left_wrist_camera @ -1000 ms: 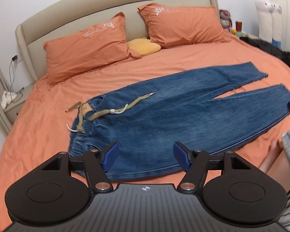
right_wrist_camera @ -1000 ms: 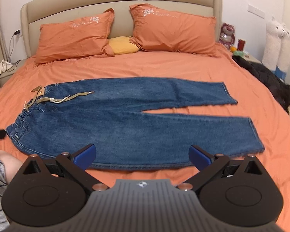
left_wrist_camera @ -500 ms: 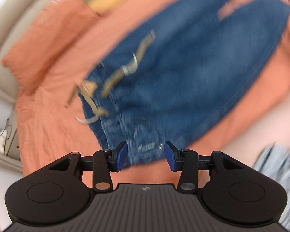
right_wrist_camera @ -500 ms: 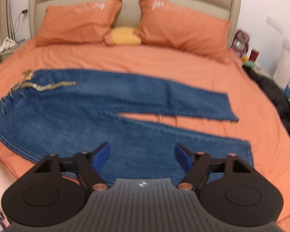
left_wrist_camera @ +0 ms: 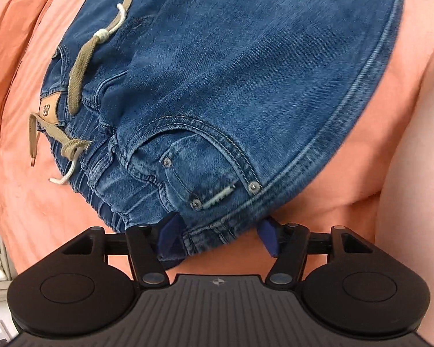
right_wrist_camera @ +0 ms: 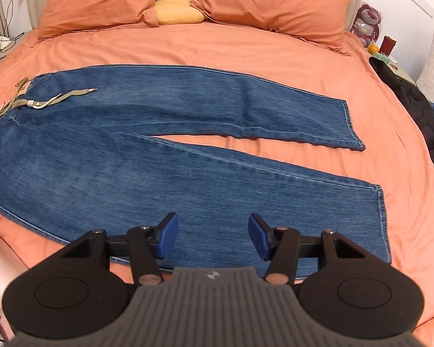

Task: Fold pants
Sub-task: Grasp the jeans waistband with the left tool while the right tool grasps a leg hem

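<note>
Jeans (right_wrist_camera: 188, 156) flat on bed (right_wrist_camera: 217, 49), waist at 9 o'clock. Left gripper (left_wrist_camera: 221, 235) opening, waistband corner between its pads, contact unclear. Right gripper (right_wrist_camera: 212, 235) closing, apart, over near leg hem side.

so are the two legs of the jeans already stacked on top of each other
No, in the right wrist view the jeans lie flat on the bed with both legs spread apart, orange sheet showing between them.
</note>
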`<state>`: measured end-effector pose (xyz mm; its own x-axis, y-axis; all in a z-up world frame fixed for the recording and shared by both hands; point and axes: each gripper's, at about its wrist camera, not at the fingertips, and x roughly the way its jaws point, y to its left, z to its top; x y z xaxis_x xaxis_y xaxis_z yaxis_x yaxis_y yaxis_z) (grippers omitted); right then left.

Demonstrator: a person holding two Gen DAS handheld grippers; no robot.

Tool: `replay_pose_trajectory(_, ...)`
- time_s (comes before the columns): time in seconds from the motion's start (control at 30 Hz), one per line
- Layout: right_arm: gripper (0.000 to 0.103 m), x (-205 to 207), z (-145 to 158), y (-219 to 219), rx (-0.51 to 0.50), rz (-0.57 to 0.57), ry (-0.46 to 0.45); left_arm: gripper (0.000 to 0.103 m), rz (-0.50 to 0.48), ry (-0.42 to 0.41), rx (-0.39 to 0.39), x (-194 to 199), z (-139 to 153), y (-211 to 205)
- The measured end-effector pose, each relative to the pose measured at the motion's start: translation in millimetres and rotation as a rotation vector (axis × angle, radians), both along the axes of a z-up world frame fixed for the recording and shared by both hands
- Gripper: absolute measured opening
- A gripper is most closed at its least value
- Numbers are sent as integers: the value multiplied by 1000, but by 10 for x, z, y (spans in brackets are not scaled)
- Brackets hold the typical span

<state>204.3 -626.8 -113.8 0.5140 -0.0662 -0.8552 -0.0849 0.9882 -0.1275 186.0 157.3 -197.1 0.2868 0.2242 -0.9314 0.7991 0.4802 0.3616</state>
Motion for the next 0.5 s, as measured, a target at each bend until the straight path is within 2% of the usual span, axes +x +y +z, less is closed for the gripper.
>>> replay_pose_trajectory(0.03, 51, 28, 17, -50, -2, 3, 10, 59, 11, -16, 5, 5, -5, -16)
replay_pose_trajectory(0.1, 51, 94, 41, -160, -20, 22, 30, 44, 12, -59, -5, -29, 54, -44)
replay_pose_trajectory(0.13, 51, 122, 51, -226, -36, 34, 44, 30, 15, -82, -29, -52, 121, -50)
replay_pose_trajectory(0.23, 51, 199, 66, -442, -117, 72, 83, 24, 91, -177, -107, -83, 351, -9)
replay_pose_trajectory(0.33, 51, 253, 43, -738, -217, 85, 115, 23, 226, -279, -194, -70, 622, 60)
replay_pose_trajectory(0.5, 49, 191, -174, -1347, -289, 109, 208, 20, 442, -416, -280, -7, 988, 86)
